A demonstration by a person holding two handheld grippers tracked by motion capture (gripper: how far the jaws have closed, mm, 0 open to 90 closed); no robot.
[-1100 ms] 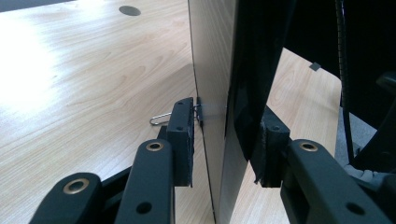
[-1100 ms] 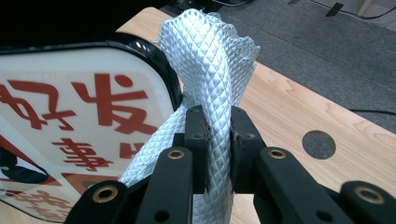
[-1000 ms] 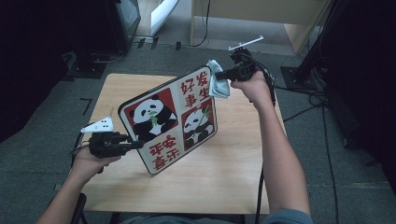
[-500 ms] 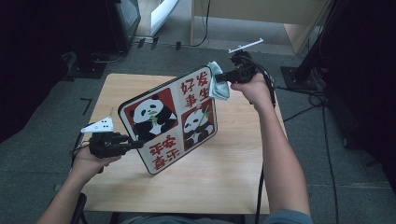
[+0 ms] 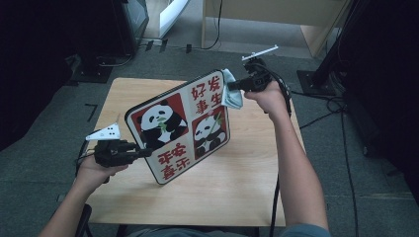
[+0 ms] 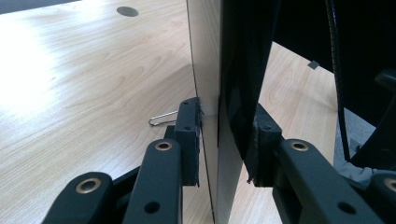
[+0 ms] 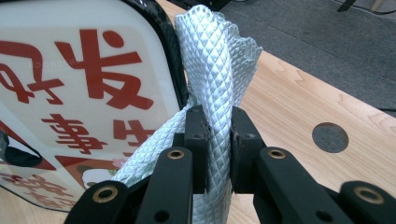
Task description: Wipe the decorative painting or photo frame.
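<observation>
The left gripper (image 5: 148,152) pinches the lower left edge of the panda board (image 5: 180,126), which stands tilted on the wooden table (image 5: 247,177). At the board's upper right corner, the right gripper (image 5: 232,88) clamps a pale quilted cloth (image 5: 233,94) against its edge.

Wooden table (image 5: 237,187), grey carpet (image 5: 356,197) (dark surroundings)

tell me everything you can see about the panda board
The panda board is a flat panel with rounded corners, a dark rim and a glossy white face printed with two pandas on red squares and red Chinese characters. It stands tilted on its lower edge on the table. The left gripper clamps its near edge; the cloth held by the right gripper touches its top corner.
</observation>
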